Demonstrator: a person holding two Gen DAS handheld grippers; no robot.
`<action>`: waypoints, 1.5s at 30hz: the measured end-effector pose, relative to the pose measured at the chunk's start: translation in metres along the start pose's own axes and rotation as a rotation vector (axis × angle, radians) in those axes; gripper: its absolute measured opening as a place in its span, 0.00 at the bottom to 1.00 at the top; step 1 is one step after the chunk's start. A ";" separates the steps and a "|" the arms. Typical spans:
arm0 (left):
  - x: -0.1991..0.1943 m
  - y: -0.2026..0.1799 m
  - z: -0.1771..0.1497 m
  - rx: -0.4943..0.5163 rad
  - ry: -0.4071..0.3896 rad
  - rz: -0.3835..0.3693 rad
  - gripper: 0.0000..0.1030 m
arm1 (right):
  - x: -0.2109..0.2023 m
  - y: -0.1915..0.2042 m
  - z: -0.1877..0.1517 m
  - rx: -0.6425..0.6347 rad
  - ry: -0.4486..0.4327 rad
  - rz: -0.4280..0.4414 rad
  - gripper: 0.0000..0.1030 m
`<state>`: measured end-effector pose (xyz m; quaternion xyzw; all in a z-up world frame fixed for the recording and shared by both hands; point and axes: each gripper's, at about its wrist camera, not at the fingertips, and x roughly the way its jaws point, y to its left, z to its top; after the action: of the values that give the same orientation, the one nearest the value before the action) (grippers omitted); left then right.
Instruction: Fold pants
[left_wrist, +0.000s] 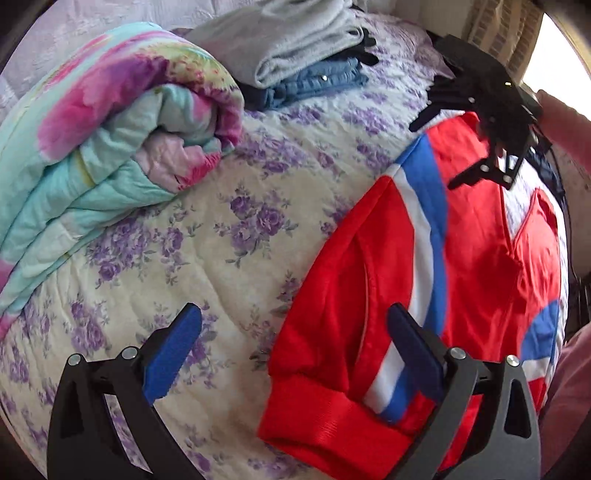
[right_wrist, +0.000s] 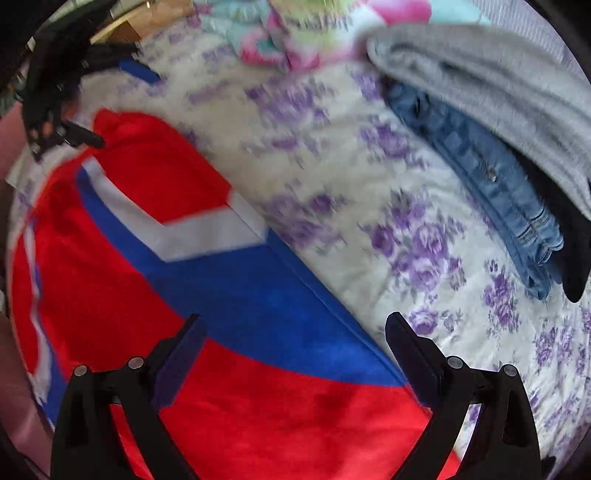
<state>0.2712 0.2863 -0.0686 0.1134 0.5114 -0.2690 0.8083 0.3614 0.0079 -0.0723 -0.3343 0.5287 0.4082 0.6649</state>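
My left gripper (left_wrist: 295, 354) wide, nothing btwn pads, over cuff of red track pants w/ blue-white stripe (left_wrist: 472, 236). My right gripper (right_wrist: 295, 354) wide too, empty, above pants on purple-flowered quilt (left_wrist: 221, 258).

A cream quilted bedspread printed with purple flowers (left_wrist: 221, 229) is spread across the bed. A rolled comforter in turquoise, pink and lilac (left_wrist: 110, 122) is laid on it at the left of the left wrist view. Further back, a stack of folded clothes is seen: a grey fleece garment (left_wrist: 295, 40) is placed on top, folded blue denim jeans (left_wrist: 317, 83) lie beneath it, and a black garment (left_wrist: 364, 50) is tucked between them.
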 end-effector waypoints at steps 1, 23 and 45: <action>0.004 0.000 0.001 0.005 0.019 -0.020 0.95 | 0.010 -0.002 -0.003 -0.013 0.038 -0.007 0.97; 0.010 0.001 0.011 -0.016 0.163 -0.238 0.23 | -0.018 -0.018 -0.032 -0.090 0.153 0.046 0.07; -0.136 -0.148 -0.082 0.279 -0.110 -0.118 0.16 | -0.134 0.210 -0.141 -0.316 -0.075 -0.106 0.04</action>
<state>0.0814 0.2444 0.0286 0.1797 0.4296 -0.3901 0.7943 0.0977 -0.0479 0.0250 -0.4466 0.4145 0.4627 0.6439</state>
